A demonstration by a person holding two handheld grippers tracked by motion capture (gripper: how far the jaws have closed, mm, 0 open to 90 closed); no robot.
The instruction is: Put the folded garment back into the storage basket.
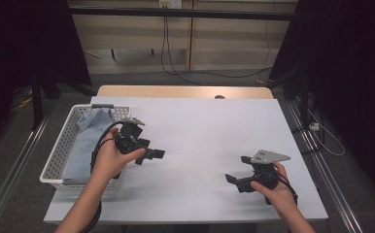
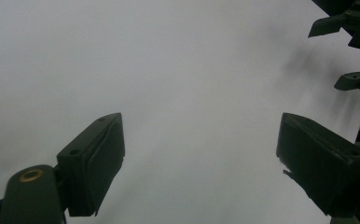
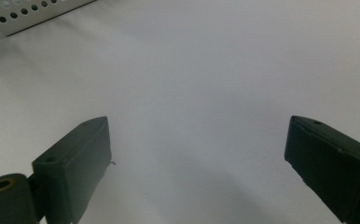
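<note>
A white perforated basket (image 1: 58,151) stands at the table's left edge with a light blue cloth (image 1: 85,141) lying in it. My left gripper (image 1: 151,156) hovers just right of the basket, pointing toward the table's middle. In the left gripper view its jaws (image 2: 201,135) stand wide apart over bare white tabletop, with nothing between them. My right gripper (image 1: 236,169) rests low at the front right, pointing left. Its jaws (image 3: 199,128) are open too, nothing between them. The right gripper (image 2: 350,51) also appears far off in the left gripper view.
The white table cover (image 1: 205,126) stretches between the two grippers. A corner of the basket (image 3: 33,14) shows at the top left of the right gripper view. Metal rails run along both sides of the table, and cables lie on the floor behind it.
</note>
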